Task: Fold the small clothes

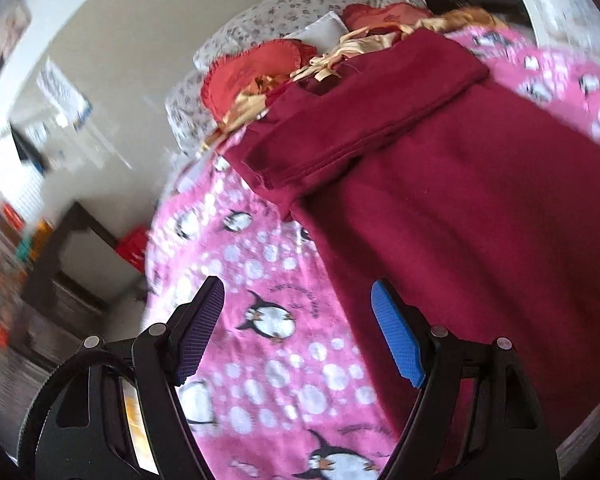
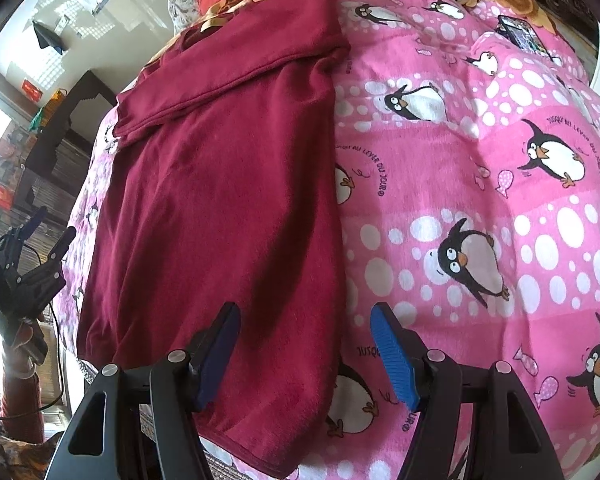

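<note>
A dark red garment (image 2: 220, 200) lies spread on the bed, on top of a pink blanket (image 2: 480, 160) printed with penguins and white dots. The cloth looks soft and slightly fuzzy, like fleece or velour, a deep maroon all over with no pattern. It is already folded into a long narrow strip running away from the near edge of the bed toward the pillows. At its far end a part of it, with a stitched hem, is turned over and lies as a slanted band (image 1: 360, 120) across the top of the strip. The near end reaches the edge of the bed, where a seam runs along the bottom. The surface is mostly smooth, with a few shallow lengthwise creases.

The right gripper (image 2: 306, 354) hangs above the near right corner of the garment, its jaws standing well apart with nothing between them; the garment's right edge runs below the gap. The left gripper (image 1: 296, 332) is tilted and lifted off the bed beside the garment's left edge, jaws also wide apart and holding nothing; in the right wrist view it shows at the far left, off the side of the bed (image 2: 40, 256).

Beyond the garment, by the flower-print pillow (image 1: 284, 12), lie orange-red and gold cloths (image 1: 260, 76). A dark flat object (image 2: 520, 34) rests on the blanket at the far right.
</note>
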The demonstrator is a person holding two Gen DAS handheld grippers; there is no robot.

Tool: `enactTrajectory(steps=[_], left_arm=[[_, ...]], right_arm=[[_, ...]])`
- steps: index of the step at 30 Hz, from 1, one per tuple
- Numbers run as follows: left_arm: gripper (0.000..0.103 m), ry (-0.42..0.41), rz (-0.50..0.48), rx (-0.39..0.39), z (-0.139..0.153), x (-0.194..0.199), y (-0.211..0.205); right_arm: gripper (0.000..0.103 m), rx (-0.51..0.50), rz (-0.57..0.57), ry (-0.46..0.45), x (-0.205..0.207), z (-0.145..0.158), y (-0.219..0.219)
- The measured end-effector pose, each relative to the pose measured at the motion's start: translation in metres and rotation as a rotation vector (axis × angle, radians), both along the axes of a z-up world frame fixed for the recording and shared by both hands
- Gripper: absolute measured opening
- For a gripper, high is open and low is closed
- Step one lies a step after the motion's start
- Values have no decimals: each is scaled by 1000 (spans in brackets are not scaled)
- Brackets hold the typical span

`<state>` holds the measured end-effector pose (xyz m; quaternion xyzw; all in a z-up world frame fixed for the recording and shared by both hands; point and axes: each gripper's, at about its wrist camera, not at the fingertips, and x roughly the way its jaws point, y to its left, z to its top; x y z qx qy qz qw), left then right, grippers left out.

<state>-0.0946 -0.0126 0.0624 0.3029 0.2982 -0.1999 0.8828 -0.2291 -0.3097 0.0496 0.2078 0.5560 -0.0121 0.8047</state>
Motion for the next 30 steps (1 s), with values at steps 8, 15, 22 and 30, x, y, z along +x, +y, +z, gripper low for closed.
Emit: enactTrajectory(steps=[8,15,22,30], left_arm=[[77,95,63,-37,5,-2,7],[77,515,143,-249,5,1,32],[77,736,222,-259,-10,-15,35],[77,776,167,-112,-30,-43,1]], right_arm=[[65,-13,0,-1,-7,4,-3],[66,23,3,-13,-16,0,-8],[66,65,13,-33,-25,-5,-11],[66,94,52,-20,-31,-10,-10]])
